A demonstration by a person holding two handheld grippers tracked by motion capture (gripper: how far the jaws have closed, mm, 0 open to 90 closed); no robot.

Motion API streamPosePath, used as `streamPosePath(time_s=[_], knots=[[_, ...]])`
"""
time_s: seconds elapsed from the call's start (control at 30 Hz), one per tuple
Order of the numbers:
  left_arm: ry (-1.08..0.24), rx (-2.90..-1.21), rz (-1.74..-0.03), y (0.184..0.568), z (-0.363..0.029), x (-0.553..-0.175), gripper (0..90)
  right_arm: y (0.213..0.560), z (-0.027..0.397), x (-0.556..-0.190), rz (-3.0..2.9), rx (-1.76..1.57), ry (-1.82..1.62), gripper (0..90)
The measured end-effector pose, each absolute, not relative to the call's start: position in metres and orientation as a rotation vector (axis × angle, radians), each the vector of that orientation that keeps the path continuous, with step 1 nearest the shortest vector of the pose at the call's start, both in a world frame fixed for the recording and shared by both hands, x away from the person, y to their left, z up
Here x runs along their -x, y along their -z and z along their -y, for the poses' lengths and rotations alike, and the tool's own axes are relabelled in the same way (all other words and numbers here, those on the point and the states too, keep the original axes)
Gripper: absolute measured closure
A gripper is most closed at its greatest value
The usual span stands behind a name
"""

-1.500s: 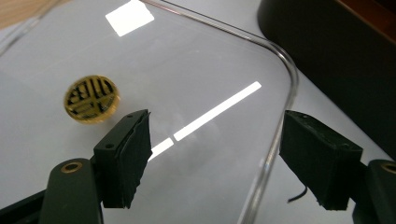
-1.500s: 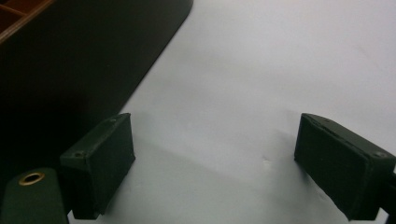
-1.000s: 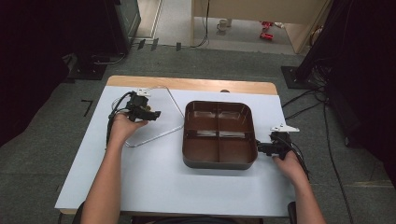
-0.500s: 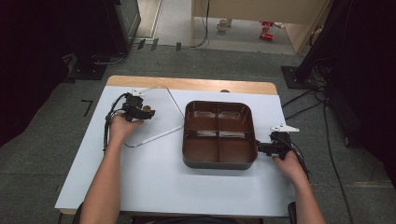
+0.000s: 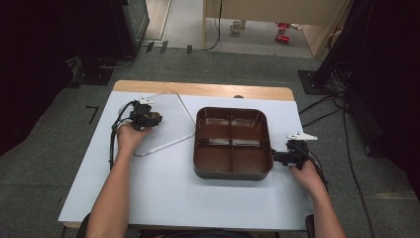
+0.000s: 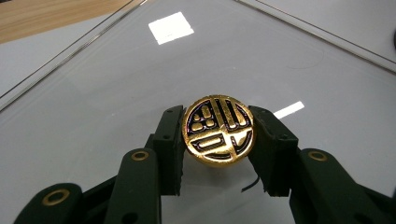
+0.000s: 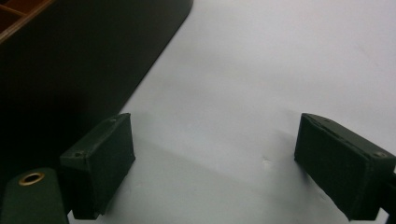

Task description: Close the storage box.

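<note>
My left gripper (image 6: pixel 218 140) has just closed its 2 jaws onto a round gold disc (image 6: pixel 218 136), a pad pressed to each side of it. The left gripper view shows its face: raised gold bars and dots on black, like a stylised seal character that I cannot read. From the high view the disc is only a brownish speck at the left gripper (image 5: pixel 148 118), over the white table (image 5: pixel 163 198) and well left of the brown 4-compartment tray (image 5: pixel 233 141). My right gripper (image 7: pixel 215 172) stands wide open over bare table, just beside the tray's dark wall (image 7: pixel 70 70).
</note>
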State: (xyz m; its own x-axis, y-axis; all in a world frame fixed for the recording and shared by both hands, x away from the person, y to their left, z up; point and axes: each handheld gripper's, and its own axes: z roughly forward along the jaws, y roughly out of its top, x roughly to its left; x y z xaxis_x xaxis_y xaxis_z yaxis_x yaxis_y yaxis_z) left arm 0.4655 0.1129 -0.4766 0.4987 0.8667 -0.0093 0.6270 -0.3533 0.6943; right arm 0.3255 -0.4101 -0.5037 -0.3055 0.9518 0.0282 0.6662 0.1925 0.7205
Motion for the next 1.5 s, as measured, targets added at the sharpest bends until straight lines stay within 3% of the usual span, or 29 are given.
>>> streamPosePath(time_s=[0.5, 0.8, 1.5], knots=[[-0.450, -2.127, -1.252, 0.452, -0.113, -0.455, 59.2, 0.504, 0.410, -0.326, -2.046, -1.512, -0.900, 11.5], [-0.504, -2.122, -1.228, 0.423, -0.117, -0.443, 59.2, 0.504, 0.410, -0.326, -2.046, -1.511, -0.900, 11.5], [-0.400, -2.050, -1.114, 0.381, -0.102, -0.423, 59.2, 0.504, 0.410, -0.326, -2.046, -1.511, -0.900, 11.5]])
